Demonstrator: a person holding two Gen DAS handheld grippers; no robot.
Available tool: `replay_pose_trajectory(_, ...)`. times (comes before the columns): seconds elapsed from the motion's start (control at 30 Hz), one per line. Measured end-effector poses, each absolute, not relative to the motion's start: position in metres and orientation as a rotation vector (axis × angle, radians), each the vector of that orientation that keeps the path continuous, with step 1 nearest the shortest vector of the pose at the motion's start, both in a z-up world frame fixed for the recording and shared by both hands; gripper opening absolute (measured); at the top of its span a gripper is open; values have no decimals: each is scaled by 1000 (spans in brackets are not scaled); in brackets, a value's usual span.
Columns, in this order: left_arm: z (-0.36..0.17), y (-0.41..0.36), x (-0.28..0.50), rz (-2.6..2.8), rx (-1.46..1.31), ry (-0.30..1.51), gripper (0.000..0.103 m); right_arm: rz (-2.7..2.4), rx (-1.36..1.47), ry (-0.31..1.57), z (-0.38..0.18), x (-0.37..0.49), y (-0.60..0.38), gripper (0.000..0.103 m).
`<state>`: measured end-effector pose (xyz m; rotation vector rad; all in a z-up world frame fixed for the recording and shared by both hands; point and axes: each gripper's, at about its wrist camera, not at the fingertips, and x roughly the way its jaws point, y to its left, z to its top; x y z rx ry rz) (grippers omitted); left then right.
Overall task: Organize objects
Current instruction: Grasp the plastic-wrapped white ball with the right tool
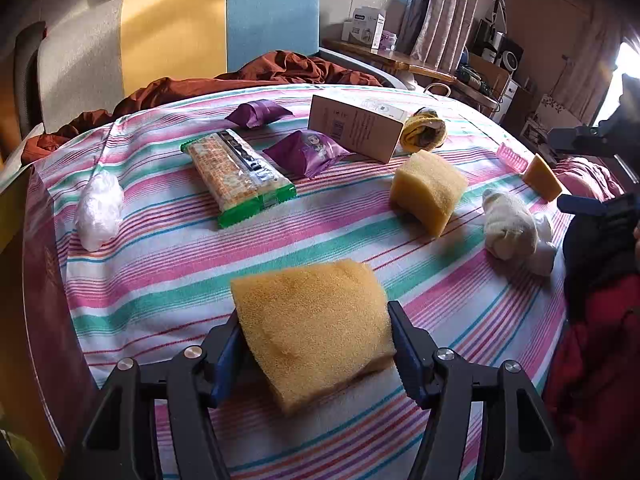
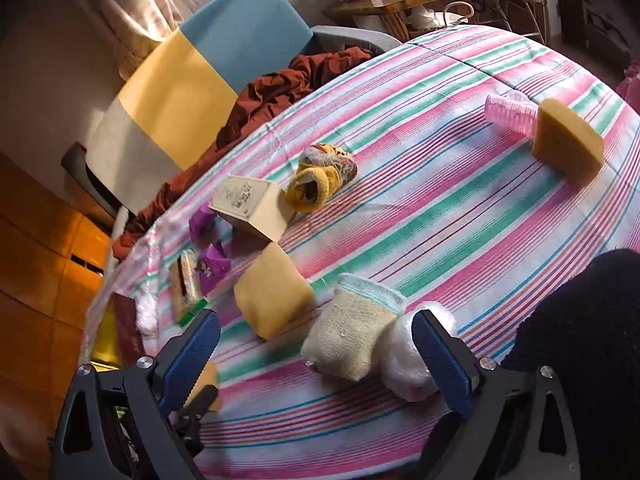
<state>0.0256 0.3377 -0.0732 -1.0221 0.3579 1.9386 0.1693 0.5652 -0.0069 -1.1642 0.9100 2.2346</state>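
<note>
In the left wrist view my left gripper is shut on a large yellow sponge, with a blue pad pressed against each side, just above the striped cloth. In the right wrist view my right gripper stands open and low over the cloth. Between its fingers lie a rolled beige sock and a white crinkled plastic bundle; the right finger is close against the bundle. A second sponge and a third sponge rest further back.
Spread on the cloth are a cracker packet, two purple snack packets, a cardboard box, a yellow sock ball, a pink ribbed piece and another white plastic bundle. A chair with rust-red fabric stands behind.
</note>
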Motion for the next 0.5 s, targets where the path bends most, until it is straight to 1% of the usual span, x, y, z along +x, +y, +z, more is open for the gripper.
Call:
replay_pose_trajectory(0.1,-74,334,23,1924,-1020,345,65,2236,-1359,556,6,161,555,94)
replay_pose_trajectory(0.23,-76,331,25,1928,-991,340,66,2213,-1673,203,-1,158,541,93)
replay_pose_trajectory(0.3,-76,331,26,1931,-989,330,66,2165,-1786,99,-13,152,540,93)
replay_pose_trajectory(0.43,-76,331,25,1926,-986,330,66,2065,-1967,-37,-38,137,543,93)
replay_pose_trajectory(0.5,-76,331,25,1925,-986,330,67,2027,-2052,-73,-50,131,544,93)
